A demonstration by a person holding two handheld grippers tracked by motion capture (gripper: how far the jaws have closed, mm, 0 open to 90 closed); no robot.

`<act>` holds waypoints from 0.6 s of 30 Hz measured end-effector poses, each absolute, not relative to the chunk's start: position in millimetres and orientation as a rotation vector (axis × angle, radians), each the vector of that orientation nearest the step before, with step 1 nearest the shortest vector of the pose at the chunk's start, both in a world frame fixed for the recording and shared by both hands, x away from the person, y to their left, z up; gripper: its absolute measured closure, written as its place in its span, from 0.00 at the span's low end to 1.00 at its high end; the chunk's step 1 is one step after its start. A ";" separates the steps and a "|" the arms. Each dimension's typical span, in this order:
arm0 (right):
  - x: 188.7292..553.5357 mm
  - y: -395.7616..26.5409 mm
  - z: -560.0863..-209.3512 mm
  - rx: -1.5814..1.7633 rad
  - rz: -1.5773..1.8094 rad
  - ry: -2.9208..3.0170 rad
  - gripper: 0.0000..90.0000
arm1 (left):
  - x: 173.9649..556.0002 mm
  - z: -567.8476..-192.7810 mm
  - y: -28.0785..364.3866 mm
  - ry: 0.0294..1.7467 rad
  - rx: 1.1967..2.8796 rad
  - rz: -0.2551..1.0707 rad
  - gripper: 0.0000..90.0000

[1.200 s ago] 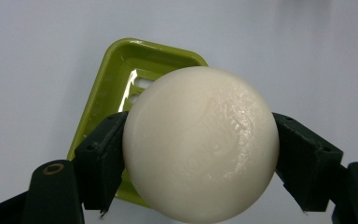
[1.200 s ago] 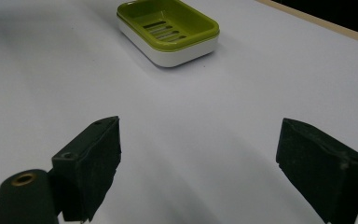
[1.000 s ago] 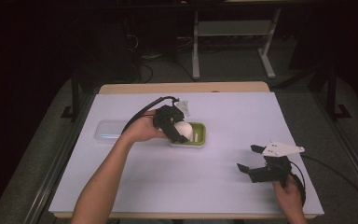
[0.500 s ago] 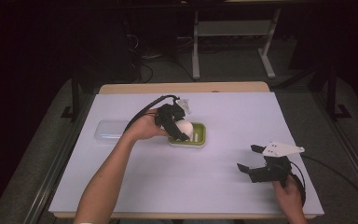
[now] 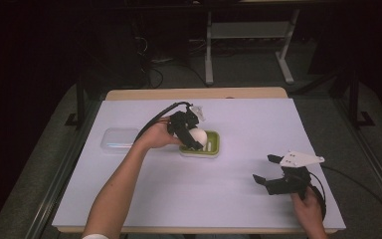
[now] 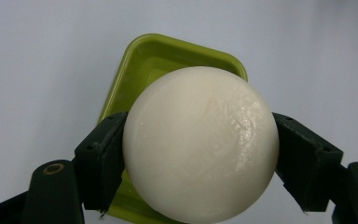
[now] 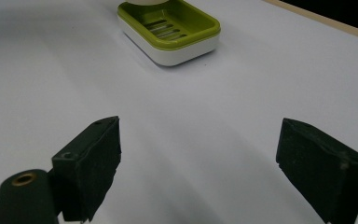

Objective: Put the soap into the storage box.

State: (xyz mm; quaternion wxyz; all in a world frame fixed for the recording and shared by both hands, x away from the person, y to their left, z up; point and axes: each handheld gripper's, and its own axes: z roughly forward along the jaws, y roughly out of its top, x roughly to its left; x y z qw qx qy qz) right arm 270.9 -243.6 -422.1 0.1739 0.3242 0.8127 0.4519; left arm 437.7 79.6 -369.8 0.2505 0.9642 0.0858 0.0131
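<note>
A round white soap bar (image 6: 200,144) sits clamped between the jaws of my left gripper (image 5: 195,135), held just above a green soap dish (image 5: 206,148) with a white base. In the left gripper view the green soap dish (image 6: 156,58) shows behind and under the soap. My right gripper (image 5: 268,168) rests near the table's front right, jaws wide apart with nothing between them. Its own view looks across bare white tabletop to the slotted green soap dish (image 7: 172,25).
A clear plastic lid or box (image 5: 119,139) lies on the white table cover (image 5: 258,119) left of the dish. The wooden table edge (image 5: 194,93) runs along the back. Dark floor and a metal stand (image 5: 248,35) lie beyond.
The left gripper with the soap has sunk slightly toward the dish. The right gripper has stayed in place.
</note>
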 end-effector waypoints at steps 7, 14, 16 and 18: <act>271.1 -243.0 -422.4 0.915 1.277 2.307 0.15 | 442.1 -374.5 79.4 0.258 2.628 0.038 0.27; 271.3 -243.0 -422.5 0.917 1.276 2.309 0.15 | 445.6 -379.3 77.0 0.277 2.623 0.039 0.27; 271.3 -243.0 -422.5 0.915 1.277 2.310 0.15 | 446.0 -381.3 76.0 0.282 2.625 0.036 0.27; 271.2 -243.3 -422.4 0.916 1.276 2.309 0.15 | 447.3 -383.5 75.5 0.282 2.628 0.036 0.27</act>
